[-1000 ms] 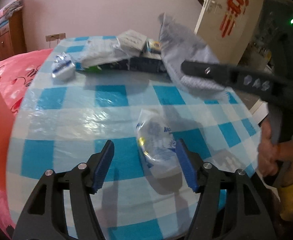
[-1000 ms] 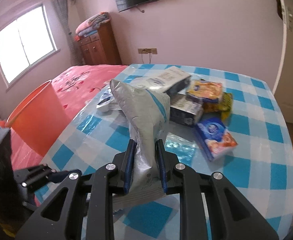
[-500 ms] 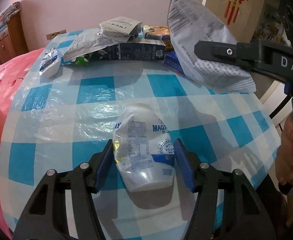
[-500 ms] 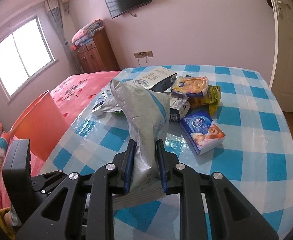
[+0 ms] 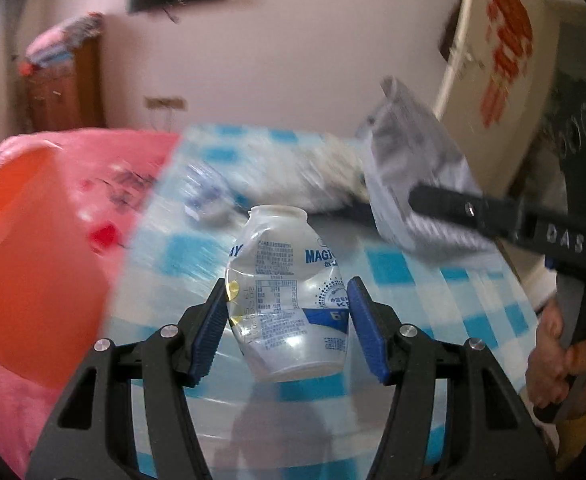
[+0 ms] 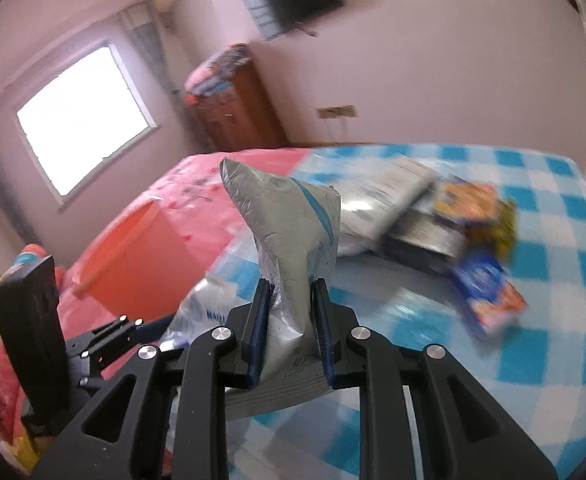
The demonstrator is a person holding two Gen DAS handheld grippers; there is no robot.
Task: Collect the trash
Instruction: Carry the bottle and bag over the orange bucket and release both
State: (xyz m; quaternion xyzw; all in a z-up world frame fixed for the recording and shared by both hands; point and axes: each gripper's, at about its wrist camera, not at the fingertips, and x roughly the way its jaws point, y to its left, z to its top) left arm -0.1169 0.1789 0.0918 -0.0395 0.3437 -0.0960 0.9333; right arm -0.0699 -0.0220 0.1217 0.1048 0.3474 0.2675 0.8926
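My left gripper [image 5: 289, 320] is shut on a crumpled clear plastic bottle [image 5: 289, 292] with a white and blue label, held above the blue-checked table [image 5: 433, 292]. My right gripper [image 6: 289, 332] is shut on a grey foil bag [image 6: 293, 240], held upright over the table's near edge. The bag [image 5: 413, 172] and the right gripper's arm show at the right of the left wrist view. An orange bin [image 5: 25, 248] stands to the left of the table; it also shows in the right wrist view [image 6: 133, 256].
More packets lie at the back of the table: a white bag [image 6: 385, 196], a dark box [image 6: 425, 240], an orange packet [image 6: 465, 200] and a blue packet [image 6: 489, 296]. A pink bed [image 6: 197, 184] lies beyond the bin. A door [image 5: 489, 60] stands at the right.
My left gripper closed on the bottle, lifted it off the table and swung left toward the orange bin. My right gripper kept hold of the grey bag and also turned left.
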